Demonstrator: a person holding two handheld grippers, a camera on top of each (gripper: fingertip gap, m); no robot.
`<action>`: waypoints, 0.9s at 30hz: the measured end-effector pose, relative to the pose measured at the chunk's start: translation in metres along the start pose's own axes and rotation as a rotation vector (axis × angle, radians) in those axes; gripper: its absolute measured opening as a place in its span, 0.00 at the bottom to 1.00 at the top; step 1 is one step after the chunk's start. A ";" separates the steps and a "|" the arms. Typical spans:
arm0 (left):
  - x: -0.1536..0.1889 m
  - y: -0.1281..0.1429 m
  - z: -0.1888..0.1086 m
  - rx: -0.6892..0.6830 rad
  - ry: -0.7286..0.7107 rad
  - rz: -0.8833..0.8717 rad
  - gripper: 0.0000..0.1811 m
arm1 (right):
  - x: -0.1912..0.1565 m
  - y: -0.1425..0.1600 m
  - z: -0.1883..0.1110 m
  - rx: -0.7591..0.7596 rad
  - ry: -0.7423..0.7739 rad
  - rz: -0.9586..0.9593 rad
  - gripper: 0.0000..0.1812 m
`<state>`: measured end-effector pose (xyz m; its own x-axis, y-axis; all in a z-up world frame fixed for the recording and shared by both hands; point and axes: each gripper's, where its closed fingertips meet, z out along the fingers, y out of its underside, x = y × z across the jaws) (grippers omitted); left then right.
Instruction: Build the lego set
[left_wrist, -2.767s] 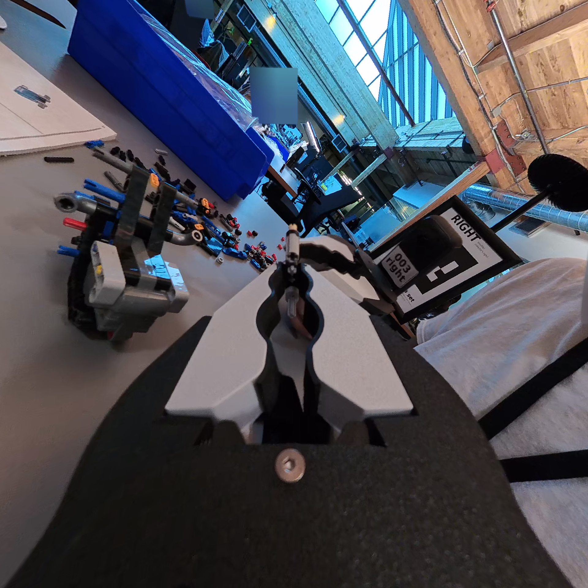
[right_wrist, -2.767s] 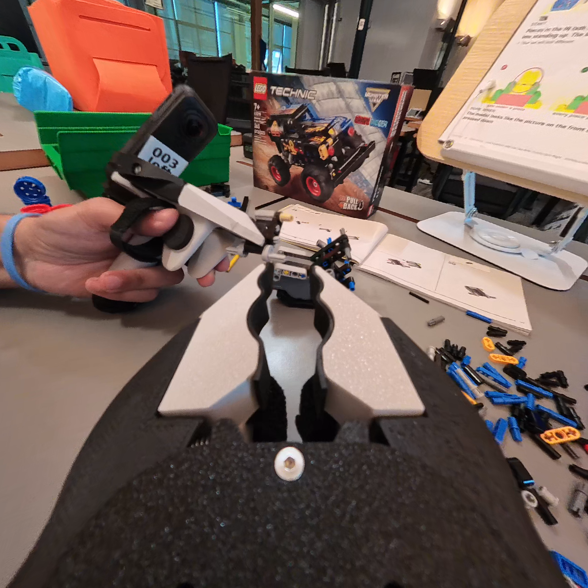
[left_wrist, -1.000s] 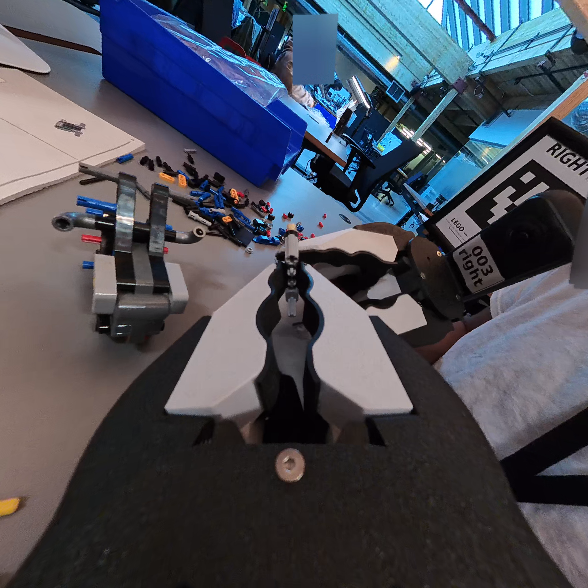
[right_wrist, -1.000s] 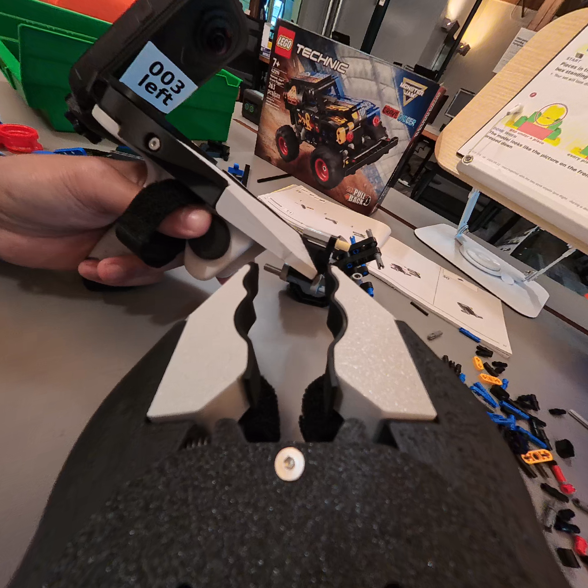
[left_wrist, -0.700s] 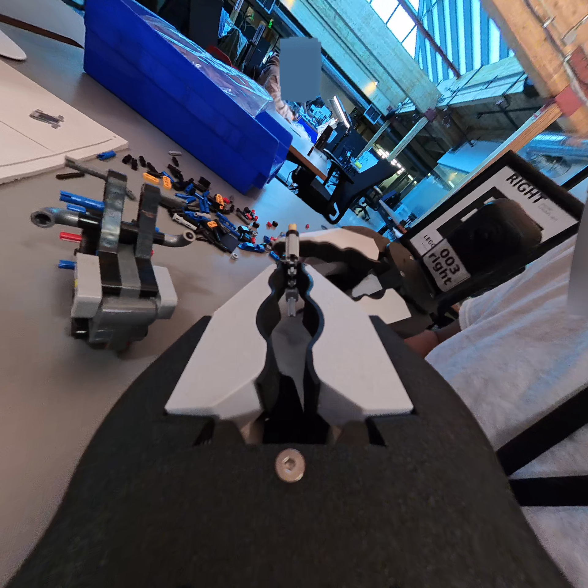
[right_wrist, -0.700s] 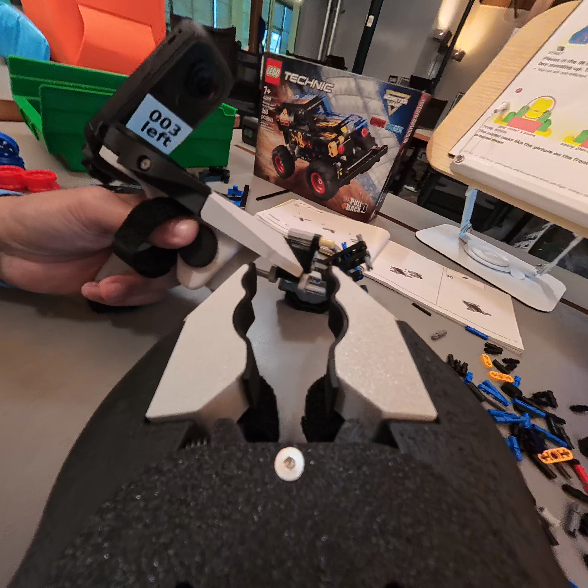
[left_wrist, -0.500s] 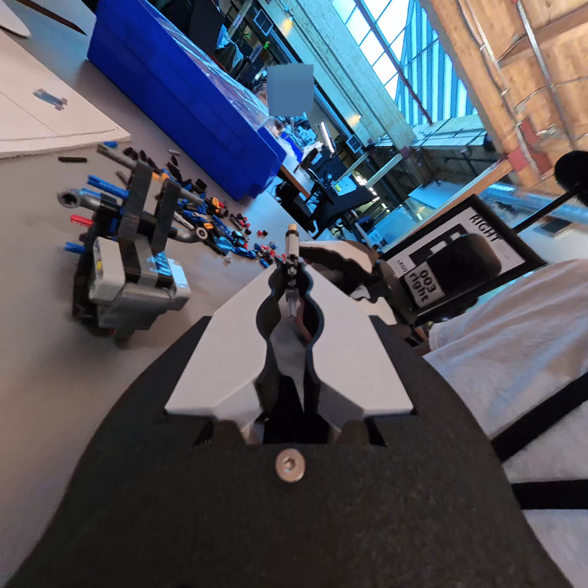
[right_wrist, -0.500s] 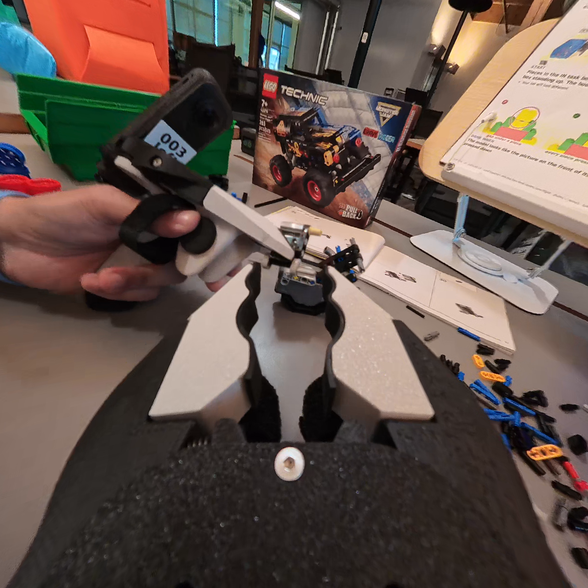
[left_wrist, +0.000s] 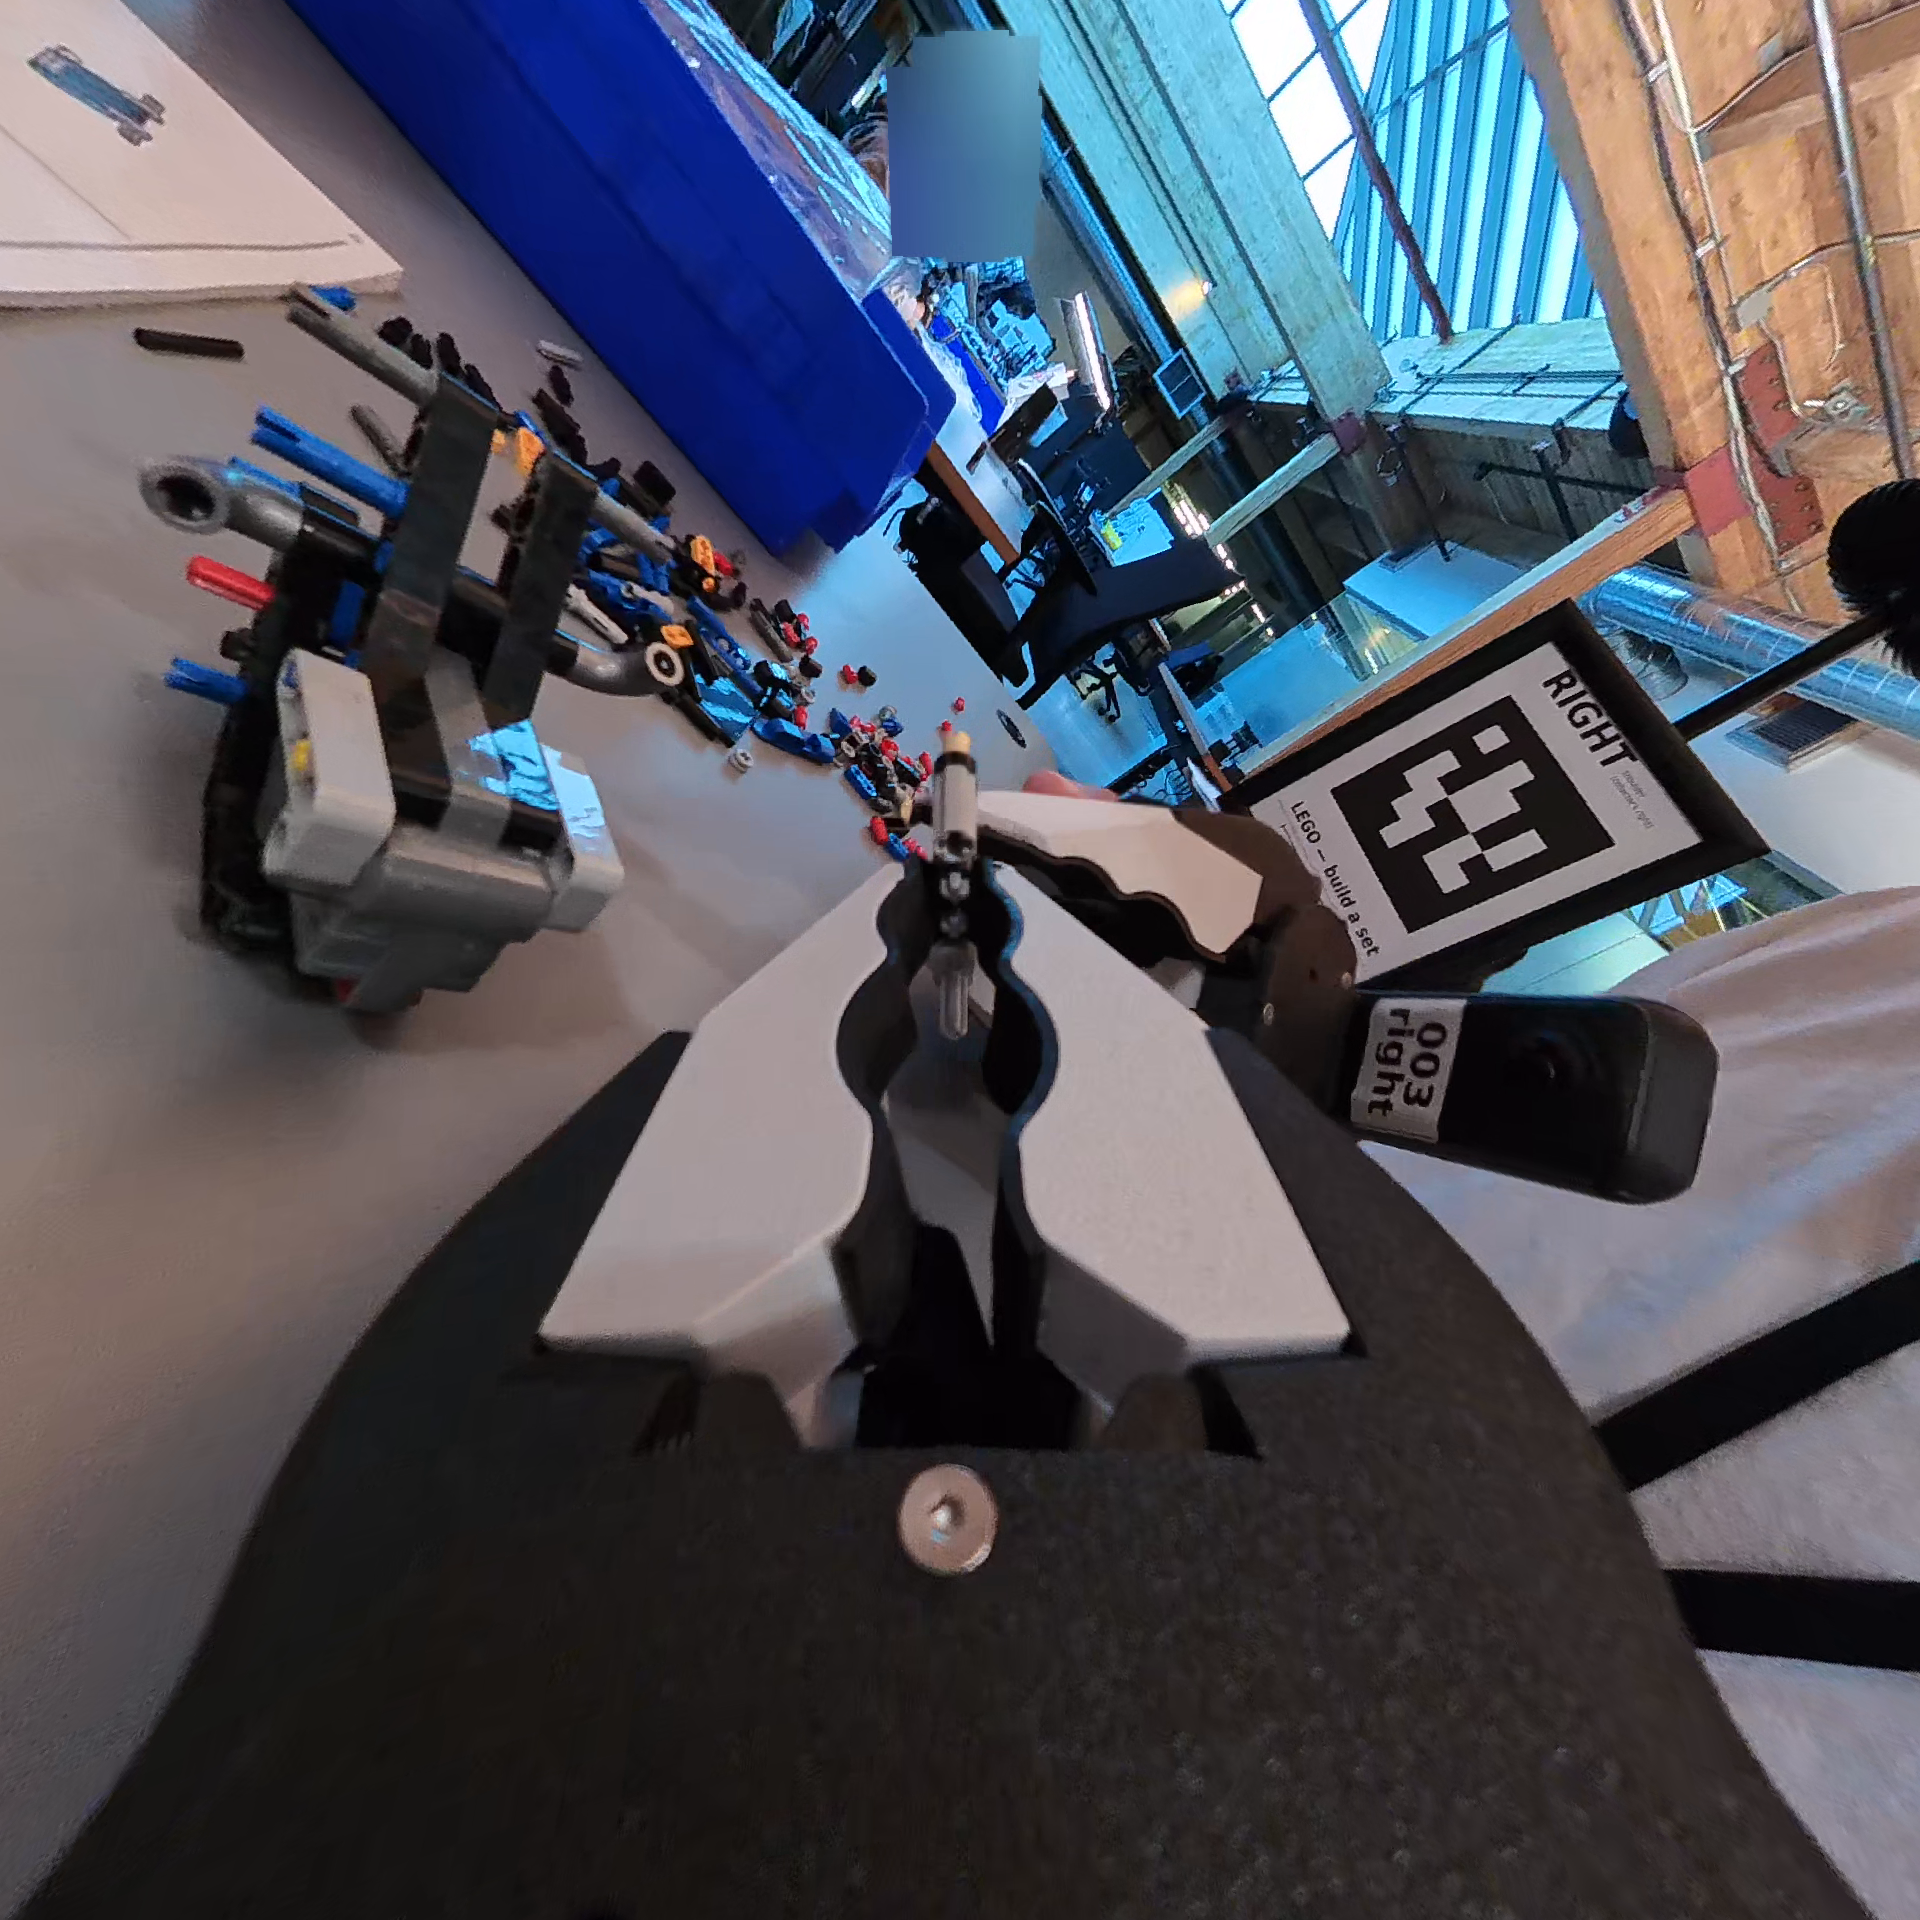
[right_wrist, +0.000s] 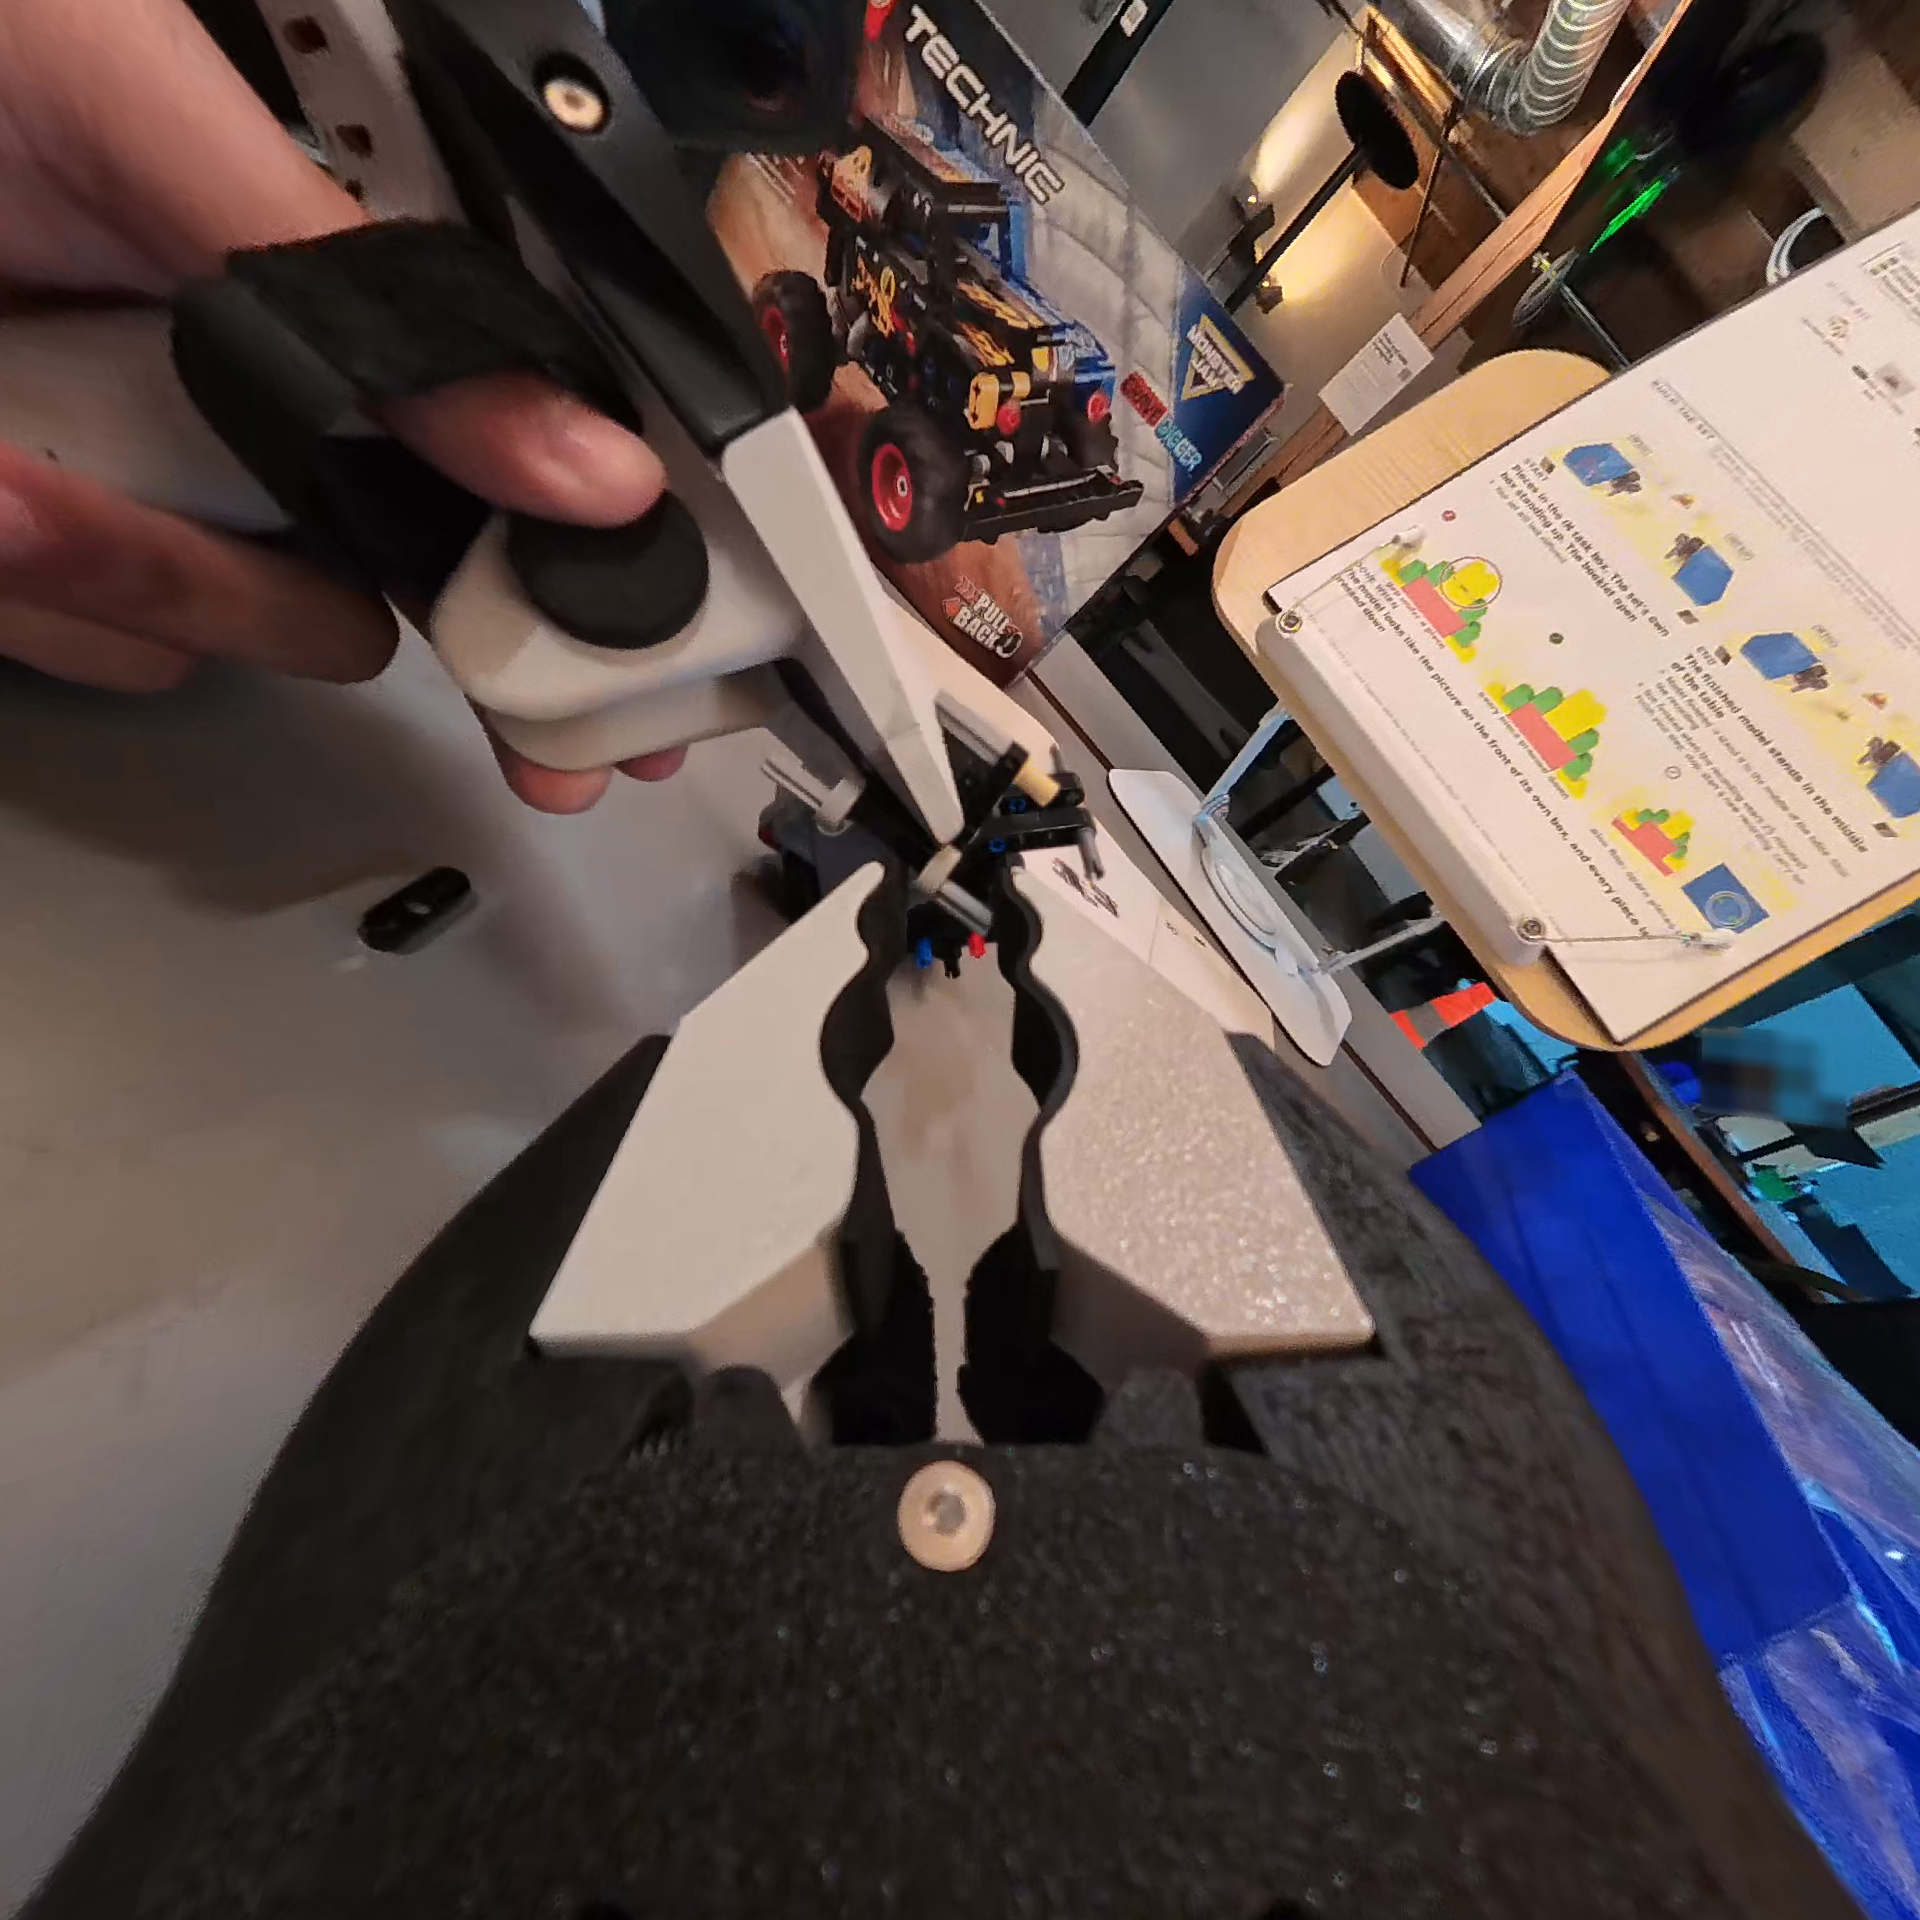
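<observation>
Left wrist view: blue bin (left_wrist: 665, 208) beside loose pieces (left_wrist: 790, 707).

Grey tabletop (left_wrist: 125, 1122). Partly built model (left_wrist: 395, 727), left of frame: grey and black, with blue and red pins. Loose pieces (left_wrist: 790, 707), centre: blue, black, red, some orange. Blue bin (left_wrist: 623, 208), upper left. Black-and-white square-patterned card (left_wrist: 1475, 821), right. Set box (right_wrist: 997, 343), upper centre: black-and-yellow truck, red wheel hubs. Instruction sheet (right_wrist: 1621, 665), right: yellow, green, red, blue drawings.
</observation>
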<state>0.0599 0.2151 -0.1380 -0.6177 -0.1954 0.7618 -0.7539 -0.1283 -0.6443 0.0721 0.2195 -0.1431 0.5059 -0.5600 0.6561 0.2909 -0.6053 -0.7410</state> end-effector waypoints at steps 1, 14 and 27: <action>-0.001 0.000 0.000 -0.002 -0.005 0.000 0.03 | 0.000 0.000 0.000 -0.001 0.009 -0.020 0.09; -0.005 0.006 0.000 -0.085 -0.059 0.099 0.11 | -0.008 0.016 -0.002 -0.048 -0.025 -0.199 0.05; -0.014 0.036 -0.055 -0.403 -0.424 0.633 0.17 | 0.001 0.040 -0.009 -0.067 -0.055 -0.148 0.05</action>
<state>0.0286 0.2662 -0.1683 -0.8733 -0.4704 0.1264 -0.3676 0.4661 -0.8048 0.0770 0.1900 -0.1706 0.5056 -0.4312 0.7472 0.3120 -0.7161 -0.6244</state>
